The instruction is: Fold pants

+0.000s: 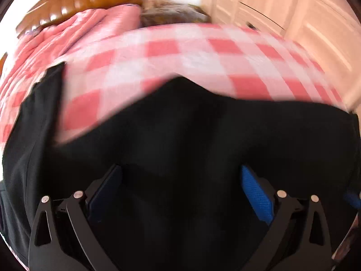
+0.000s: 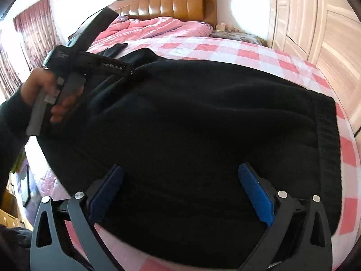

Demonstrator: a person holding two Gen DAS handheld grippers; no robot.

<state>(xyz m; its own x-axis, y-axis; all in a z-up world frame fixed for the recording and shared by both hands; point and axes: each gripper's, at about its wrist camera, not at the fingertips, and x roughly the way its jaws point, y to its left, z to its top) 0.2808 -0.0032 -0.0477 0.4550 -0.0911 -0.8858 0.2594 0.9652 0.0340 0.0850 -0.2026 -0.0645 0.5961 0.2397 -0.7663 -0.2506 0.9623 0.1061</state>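
Black pants [image 2: 203, 117] lie spread on the pink-and-white checked bedsheet [image 2: 225, 49], the ribbed waistband [image 2: 327, 149] toward the right. In the blurred left wrist view the pants [image 1: 191, 135] fill the lower half and one leg [image 1: 33, 124] runs up the left side. My left gripper [image 1: 182, 180] hangs open over the dark cloth, its blue pads [image 1: 257, 194] wide apart and gripping nothing. My right gripper [image 2: 180, 180] is also open above the pants near the bed's front edge. A hand [image 2: 42, 88] holds the left gripper's handle at the left.
A crumpled pink quilt [image 2: 153, 27] lies at the head of the bed below the brown padded headboard [image 2: 176, 4]. A pale wooden wardrobe [image 2: 315, 22] stands along the right. Dark red curtains [image 2: 33, 22] hang at the left. The sheet's right edge [image 2: 347, 149] curves close to the waistband.
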